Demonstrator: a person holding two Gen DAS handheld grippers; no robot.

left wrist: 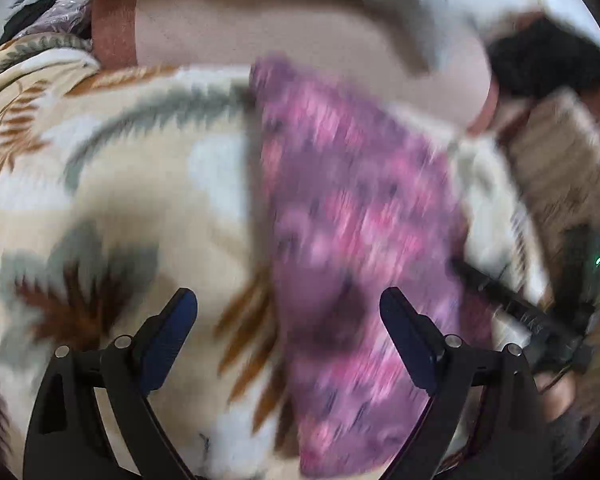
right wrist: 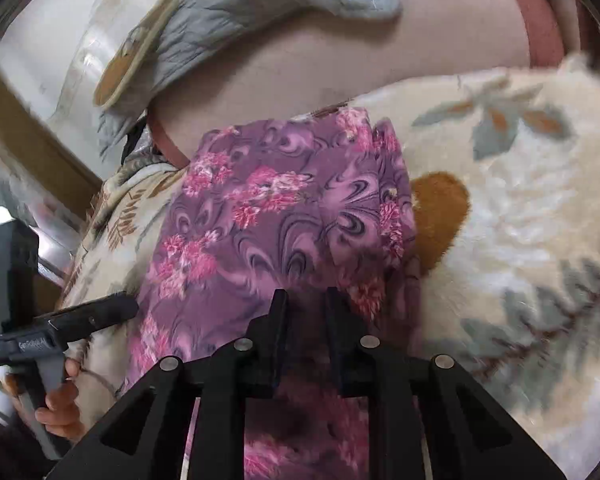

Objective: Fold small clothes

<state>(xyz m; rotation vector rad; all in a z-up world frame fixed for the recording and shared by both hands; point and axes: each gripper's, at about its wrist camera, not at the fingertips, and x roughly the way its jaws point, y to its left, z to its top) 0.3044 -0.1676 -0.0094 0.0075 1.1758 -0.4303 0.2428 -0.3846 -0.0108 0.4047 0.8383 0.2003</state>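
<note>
Purple floral garment (right wrist: 284, 208) lying as a long narrow strip down the centre of the right wrist view, on the leaf-patterned fleece blanket (right wrist: 512, 216); apparently folded lengthwise already, though layers hard to make out. Right gripper (right wrist: 306, 300) at lower centre, fingers drawn near together over the near end of the cloth, probably pinching it. Left gripper (left wrist: 288, 304) at the bottom of its own blurred view, fingers spread wide, holding nothing, partly above the cloth's left edge. Crosswise folds likely left to do.
</note>
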